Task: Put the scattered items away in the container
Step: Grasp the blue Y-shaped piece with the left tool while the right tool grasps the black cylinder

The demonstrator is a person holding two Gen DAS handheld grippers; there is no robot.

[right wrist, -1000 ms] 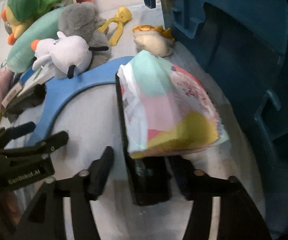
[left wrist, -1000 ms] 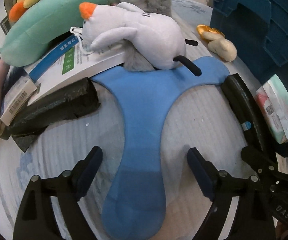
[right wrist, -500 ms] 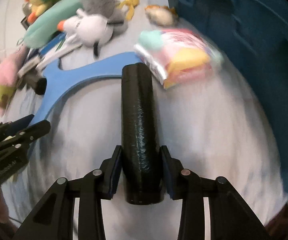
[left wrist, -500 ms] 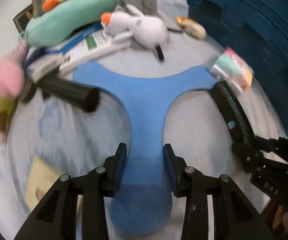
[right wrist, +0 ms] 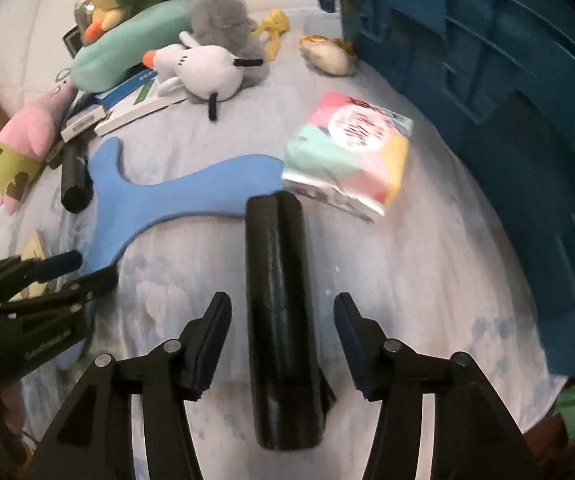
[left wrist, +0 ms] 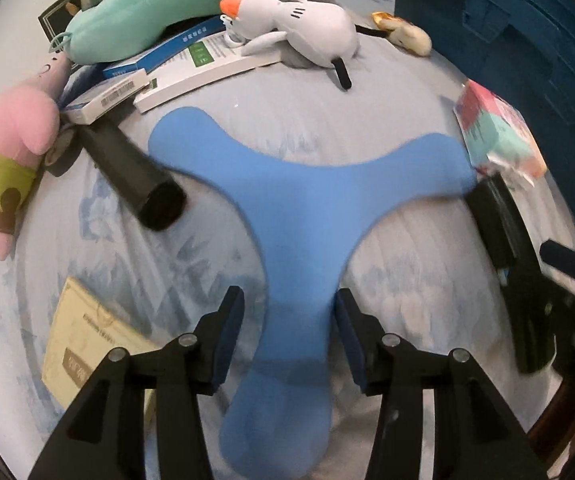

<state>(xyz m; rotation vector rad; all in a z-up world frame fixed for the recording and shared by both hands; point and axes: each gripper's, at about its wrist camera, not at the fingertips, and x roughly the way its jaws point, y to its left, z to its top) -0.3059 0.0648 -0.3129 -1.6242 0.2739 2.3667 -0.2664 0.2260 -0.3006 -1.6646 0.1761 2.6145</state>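
Opening around the black cylindrical roll (right wrist: pixel 281 320), the right gripper (right wrist: pixel 282 336) holds nothing; it could roll away.

We see our left gripper (left wrist: pixel 289 334) at the bottom of the frame, its jaws opening around the stem of the blue three-armed piece (left wrist: pixel 307 208), pads clear of it. A black roll (left wrist: pixel 139 184) lies left; the blue crate (left wrist: pixel 527 32) fills the upper right.
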